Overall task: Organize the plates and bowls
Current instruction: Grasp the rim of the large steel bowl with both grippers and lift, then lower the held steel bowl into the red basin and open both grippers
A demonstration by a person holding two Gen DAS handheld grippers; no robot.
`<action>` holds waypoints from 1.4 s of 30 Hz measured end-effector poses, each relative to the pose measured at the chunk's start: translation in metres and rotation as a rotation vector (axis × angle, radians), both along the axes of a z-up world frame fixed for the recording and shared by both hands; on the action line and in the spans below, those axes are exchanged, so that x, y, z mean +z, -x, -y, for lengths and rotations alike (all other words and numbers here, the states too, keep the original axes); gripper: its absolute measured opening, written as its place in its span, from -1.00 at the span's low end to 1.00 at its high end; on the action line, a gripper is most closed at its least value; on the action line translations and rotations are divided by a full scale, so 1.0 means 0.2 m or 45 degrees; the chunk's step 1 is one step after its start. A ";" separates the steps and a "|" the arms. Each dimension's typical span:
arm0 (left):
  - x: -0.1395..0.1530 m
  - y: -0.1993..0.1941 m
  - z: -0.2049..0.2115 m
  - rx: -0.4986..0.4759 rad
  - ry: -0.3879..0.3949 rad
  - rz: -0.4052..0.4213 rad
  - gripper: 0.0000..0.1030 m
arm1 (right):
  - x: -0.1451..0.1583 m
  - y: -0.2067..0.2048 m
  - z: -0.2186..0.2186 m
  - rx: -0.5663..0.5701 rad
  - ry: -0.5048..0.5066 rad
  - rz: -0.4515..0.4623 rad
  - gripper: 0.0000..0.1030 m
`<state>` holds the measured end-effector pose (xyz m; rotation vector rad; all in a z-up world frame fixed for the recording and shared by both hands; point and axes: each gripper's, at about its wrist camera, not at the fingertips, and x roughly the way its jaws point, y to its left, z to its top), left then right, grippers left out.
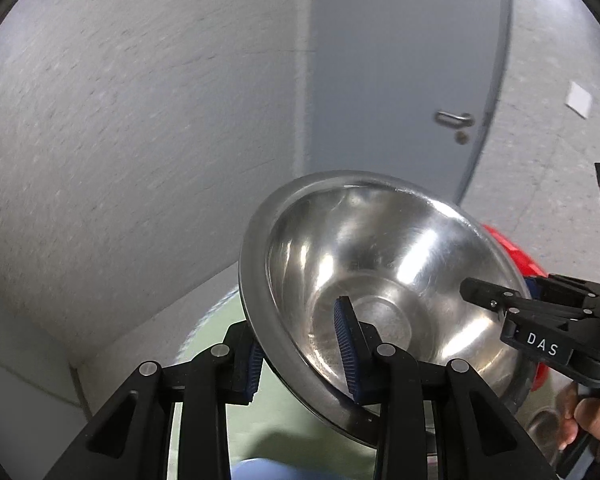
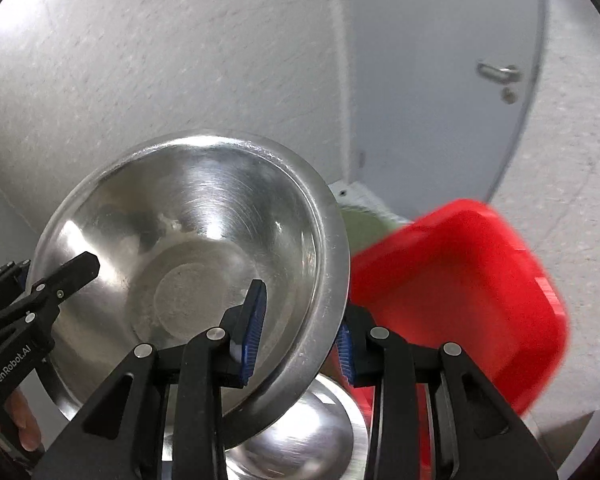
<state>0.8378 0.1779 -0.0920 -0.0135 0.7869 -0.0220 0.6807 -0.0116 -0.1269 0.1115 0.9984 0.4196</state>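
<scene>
A steel bowl (image 1: 380, 276) is held in the air, tilted, between both grippers. My left gripper (image 1: 300, 356) is shut on its left rim, one pad inside and one outside. My right gripper (image 2: 300, 340) is shut on its right rim the same way; the bowl also shows in the right wrist view (image 2: 188, 256). The right gripper appears at the right of the left wrist view (image 1: 496, 300), the left gripper at the left of the right wrist view (image 2: 60, 272). A second steel bowl (image 2: 312, 436) lies below. A red square plate (image 2: 460, 300) sits to the right.
A green round tabletop (image 1: 284, 420) lies below the bowl. A white wall (image 1: 140, 140) and a grey door (image 1: 400, 80) with a metal handle stand behind. A light blue object (image 1: 260, 470) shows at the bottom edge.
</scene>
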 end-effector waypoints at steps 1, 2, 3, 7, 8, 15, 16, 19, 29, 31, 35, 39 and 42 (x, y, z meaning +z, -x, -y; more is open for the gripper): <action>-0.01 -0.02 0.08 -0.031 0.004 0.001 -0.42 | 0.00 0.00 0.07 -0.026 0.003 0.010 -0.37; -0.02 -0.03 0.14 -0.049 0.003 -0.001 -0.42 | 0.01 0.00 0.13 -0.052 0.007 0.014 -0.36; -0.03 -0.04 0.20 -0.070 0.004 -0.003 -0.42 | 0.01 0.01 0.20 -0.083 0.010 0.019 -0.36; -0.10 -0.13 0.47 -0.170 -0.004 -0.030 -0.42 | -0.02 0.00 0.44 -0.179 0.038 0.013 -0.36; -0.08 -0.16 0.49 -0.187 -0.003 -0.040 -0.42 | -0.05 -0.01 0.51 -0.205 0.045 0.004 -0.36; -0.20 -0.40 0.74 -0.279 -0.054 -0.145 -0.42 | -0.22 -0.03 0.79 -0.280 0.069 -0.078 -0.36; -0.24 -0.44 0.76 -0.284 -0.060 -0.165 -0.42 | -0.24 -0.04 0.81 -0.281 0.070 -0.091 -0.36; -0.33 -0.57 0.83 -0.292 -0.083 -0.223 -0.41 | -0.33 -0.04 0.84 -0.281 0.082 -0.127 -0.37; -0.48 -0.79 1.01 -0.288 -0.130 -0.323 -0.40 | -0.47 -0.07 0.87 -0.246 0.134 -0.206 -0.36; -0.50 -0.81 1.03 -0.295 -0.139 -0.318 -0.38 | -0.49 -0.08 0.87 -0.242 0.140 -0.219 -0.34; -0.52 -0.79 1.06 -0.306 -0.141 -0.309 -0.13 | -0.50 -0.09 0.88 -0.237 0.134 -0.217 -0.30; -0.50 -0.75 1.05 -0.308 -0.122 -0.302 0.07 | -0.50 -0.08 0.90 -0.215 0.107 -0.223 -0.21; -0.47 -0.70 1.04 -0.307 -0.136 -0.282 0.30 | -0.48 -0.06 0.91 -0.209 0.070 -0.218 -0.01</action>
